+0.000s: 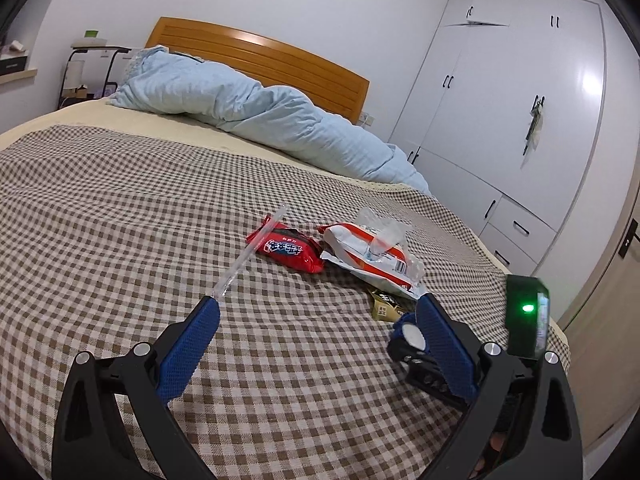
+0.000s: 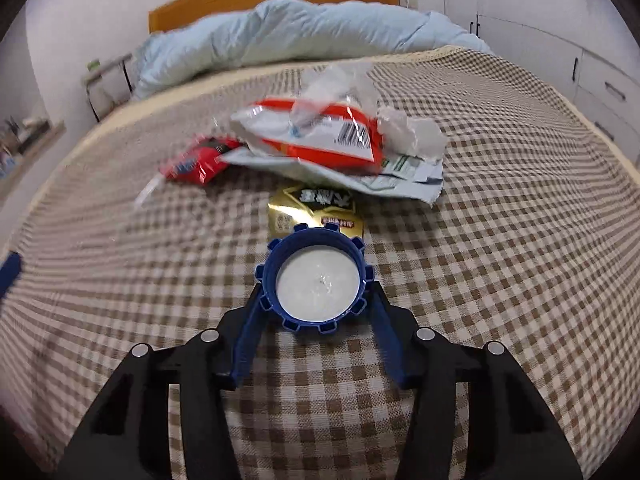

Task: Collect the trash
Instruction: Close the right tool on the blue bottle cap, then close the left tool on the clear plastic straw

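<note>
The right gripper [image 2: 318,280] is tipped steeply down toward the checked bedspread [image 2: 500,240], and its two blue fingers [image 2: 248,332] are pinched against the sides of a single blue bottle cap [image 2: 318,282]. The cap sits open side up, showing its white liner, right at the fingertips, with the bedspread directly beneath it; whether it touches the cloth I cannot tell.

The left gripper [image 1: 316,312] is angled more gently down over the bed, its fingers [image 1: 188,356] spread wide with nothing between them. Seen from the left wrist, the right gripper with the cap [image 1: 412,336] is just beside the left gripper's right finger.

Counting the litter ahead of the cap: one gold wrapper [image 2: 316,216] lying just beyond it, nearly touching its far rim; one large white-and-orange snack bag [image 2: 312,140] farther on, with crumpled clear plastic [image 2: 340,88] on top of it; one red snack packet [image 2: 196,164] to the left of that bag; and one clear straw sleeve [image 1: 252,252] resting across the red packet's near left edge, its lower end close to the tip of the left gripper's left finger.

A rumpled light-blue duvet [image 1: 240,100] lies along the wooden headboard [image 1: 260,56], and white wardrobes [image 1: 520,100] stand at the right.
</note>
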A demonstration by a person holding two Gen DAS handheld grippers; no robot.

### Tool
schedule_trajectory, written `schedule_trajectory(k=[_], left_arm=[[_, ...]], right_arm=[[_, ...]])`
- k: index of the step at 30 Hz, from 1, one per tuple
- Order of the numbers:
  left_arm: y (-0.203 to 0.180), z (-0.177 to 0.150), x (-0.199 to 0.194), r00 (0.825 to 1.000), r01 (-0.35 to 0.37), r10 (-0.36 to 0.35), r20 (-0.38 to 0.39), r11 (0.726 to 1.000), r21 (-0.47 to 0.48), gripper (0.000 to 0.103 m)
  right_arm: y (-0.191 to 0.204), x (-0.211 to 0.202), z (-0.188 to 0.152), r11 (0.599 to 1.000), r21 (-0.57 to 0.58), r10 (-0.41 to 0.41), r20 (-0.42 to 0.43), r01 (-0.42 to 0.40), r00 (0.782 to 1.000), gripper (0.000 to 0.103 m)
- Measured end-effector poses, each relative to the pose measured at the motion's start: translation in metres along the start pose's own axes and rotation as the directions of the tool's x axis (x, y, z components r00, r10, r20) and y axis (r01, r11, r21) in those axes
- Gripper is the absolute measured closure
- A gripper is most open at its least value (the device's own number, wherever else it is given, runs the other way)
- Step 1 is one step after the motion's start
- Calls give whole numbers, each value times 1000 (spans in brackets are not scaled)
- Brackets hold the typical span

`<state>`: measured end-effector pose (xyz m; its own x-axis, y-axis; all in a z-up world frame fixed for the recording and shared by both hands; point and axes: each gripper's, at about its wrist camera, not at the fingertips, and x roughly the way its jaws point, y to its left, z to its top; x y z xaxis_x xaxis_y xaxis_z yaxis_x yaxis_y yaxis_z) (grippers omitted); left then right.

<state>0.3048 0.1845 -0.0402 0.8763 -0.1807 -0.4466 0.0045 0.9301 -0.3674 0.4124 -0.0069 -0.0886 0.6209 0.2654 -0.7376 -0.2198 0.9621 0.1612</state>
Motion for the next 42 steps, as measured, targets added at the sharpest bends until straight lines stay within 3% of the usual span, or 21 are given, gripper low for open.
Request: schedule_trajectory(k=[6,11,14,19,21,23,25,27,28,30,31,32,34,35,36,37,38,42], left_arm=[[3,3,8,1000,-19,19,-19,1000,-13,8],[6,10,19,996,-73,72,-48,997,-6,8],[8,20,29,991,-115,116,-61,993,16,8],[3,37,57,982,-156,167,-86,981,115,8],[-2,41,78,966,-190,220,-136,961,201,8],[-6,44,103,942,-226,289,-172,923,311,8],[-4,45,130,918,-239,339,-207,887,395,8],[3,44,151,892,-241,378,-248,861,447,8],[8,42,163,869,-248,412,-273,842,480,8],[18,38,180,831,-237,440,-340,834,499,8],[23,38,184,822,-230,437,-366,842,488,8],[28,38,187,817,-222,425,-390,856,467,11],[37,40,188,826,-197,367,-427,899,391,26],[41,42,185,833,-189,341,-436,915,356,42],[42,43,183,839,-195,335,-429,921,339,67],[40,43,180,839,-227,365,-404,909,350,88],[42,40,175,838,-242,379,-394,903,355,101],[34,40,161,868,-204,326,-374,922,330,101]], right_arm=[[-27,-29,-1,995,103,-9,100,-1,995,53],[-63,-51,2,981,181,-100,174,68,980,53],[-87,-65,7,967,199,-202,222,159,954,53],[-130,-77,10,915,236,-385,266,327,884,53],[-140,-79,11,889,243,-447,276,388,851,53],[-145,-75,7,872,246,-483,285,424,828,53],[-148,-70,6,874,246,-478,276,420,834,53],[-151,-64,5,897,244,-426,265,368,865,53],[-152,-63,5,905,251,-406,265,344,874,53],[-153,-62,6,906,252,-402,262,340,877,53],[-152,-62,6,906,246,-403,263,343,877,53],[-150,-62,7,907,236,-406,268,349,874,53],[-143,-60,9,910,213,-407,281,357,869,53],[-139,-61,8,910,199,-408,290,363,866,53],[-136,-62,8,911,190,-409,295,367,863,53],[-135,-63,7,911,182,-410,300,370,861,53],[-135,-62,7,911,180,-409,304,370,860,53],[-136,-65,6,912,185,-408,308,367,859,53]])
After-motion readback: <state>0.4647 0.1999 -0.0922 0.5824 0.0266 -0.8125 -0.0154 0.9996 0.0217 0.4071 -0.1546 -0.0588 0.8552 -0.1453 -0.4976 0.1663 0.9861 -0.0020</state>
